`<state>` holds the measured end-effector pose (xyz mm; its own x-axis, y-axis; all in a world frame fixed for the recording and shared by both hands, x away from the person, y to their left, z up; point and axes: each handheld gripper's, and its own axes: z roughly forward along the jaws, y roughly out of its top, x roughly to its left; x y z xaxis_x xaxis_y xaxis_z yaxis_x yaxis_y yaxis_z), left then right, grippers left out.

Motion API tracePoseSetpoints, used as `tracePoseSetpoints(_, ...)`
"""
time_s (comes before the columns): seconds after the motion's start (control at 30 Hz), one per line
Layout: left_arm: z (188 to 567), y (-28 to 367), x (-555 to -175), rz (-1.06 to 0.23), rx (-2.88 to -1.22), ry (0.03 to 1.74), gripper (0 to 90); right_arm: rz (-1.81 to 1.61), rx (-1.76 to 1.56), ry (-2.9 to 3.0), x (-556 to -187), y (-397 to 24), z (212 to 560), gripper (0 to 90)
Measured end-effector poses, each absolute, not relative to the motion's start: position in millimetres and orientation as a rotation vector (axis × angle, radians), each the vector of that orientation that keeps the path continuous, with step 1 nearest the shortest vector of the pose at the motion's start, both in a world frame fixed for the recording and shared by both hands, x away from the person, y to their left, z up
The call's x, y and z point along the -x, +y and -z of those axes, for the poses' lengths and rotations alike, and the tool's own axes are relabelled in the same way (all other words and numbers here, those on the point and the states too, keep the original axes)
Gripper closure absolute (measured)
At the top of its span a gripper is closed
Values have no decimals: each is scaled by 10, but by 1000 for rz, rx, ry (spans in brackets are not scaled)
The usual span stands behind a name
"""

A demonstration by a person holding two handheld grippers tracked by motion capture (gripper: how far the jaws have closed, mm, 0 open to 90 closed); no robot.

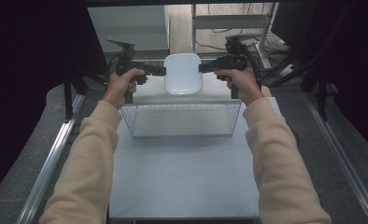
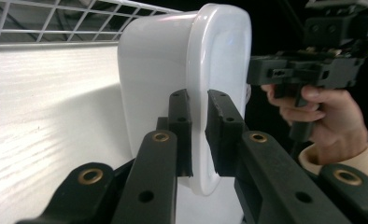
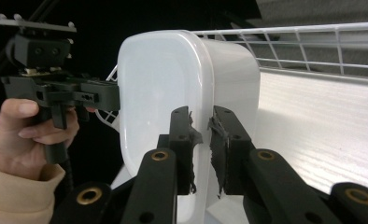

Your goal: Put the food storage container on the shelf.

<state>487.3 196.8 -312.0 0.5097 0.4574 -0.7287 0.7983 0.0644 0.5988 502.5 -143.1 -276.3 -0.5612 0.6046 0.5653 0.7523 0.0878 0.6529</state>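
a wire basket [image 1: 182, 122] is seen at the table's centre, nothing visible in it. beyond it, toward 12 o'clock, a white plastic tub [image 1: 182, 73] is held above the table, no contents visible. the left gripper [image 2: 198, 135] is closed on its rim at 9 o'clock, the right gripper [image 3: 201, 140] likewise at 3 o'clock. the tub is judged light, stiff and smooth, likely slippery; the rim is the natural hold.

My high view looks forward and down from above the white container [image 1: 182, 73], well back. My left gripper view and right gripper view sit close against its opposite rims, facing each other; all three share that container [image 2: 187, 88] [image 3: 182, 107].
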Motion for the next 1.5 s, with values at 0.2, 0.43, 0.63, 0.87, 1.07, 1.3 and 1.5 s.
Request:
tracePoseSetpoints(0.2,3274,1988,-5082,464,-1450,1194,776,1414,1471,-2087,-5281,-1427,2881,732)
tracePoseSetpoints(0.43,3391,2029,-5174,482,-1408,1226,774,1386,1540,-1993,-5408,-1408,3022,696)
tracePoseSetpoints(0.63,3330,2006,-5099,380,-1430,1225,589,1432,1547,-1986,-5345,-1396,3009,516)
tracePoseSetpoints(0.87,3020,2015,-4502,41,-1553,1139,300,1645,1367,-2296,-4786,-1498,2744,301)
tracePoseSetpoints(1.07,3062,1999,-3872,-97,-1641,1056,245,1707,1238,-2447,-4246,-1787,2894,241)
tracePoseSetpoints(1.3,3463,1954,-3229,-179,-1721,990,236,1726,1190,-2565,-3686,-2121,3286,218)
tracePoseSetpoints(1.5,3991,1971,-2888,-182,-1744,1015,235,1702,1185,-2623,-3271,-2318,3750,218)
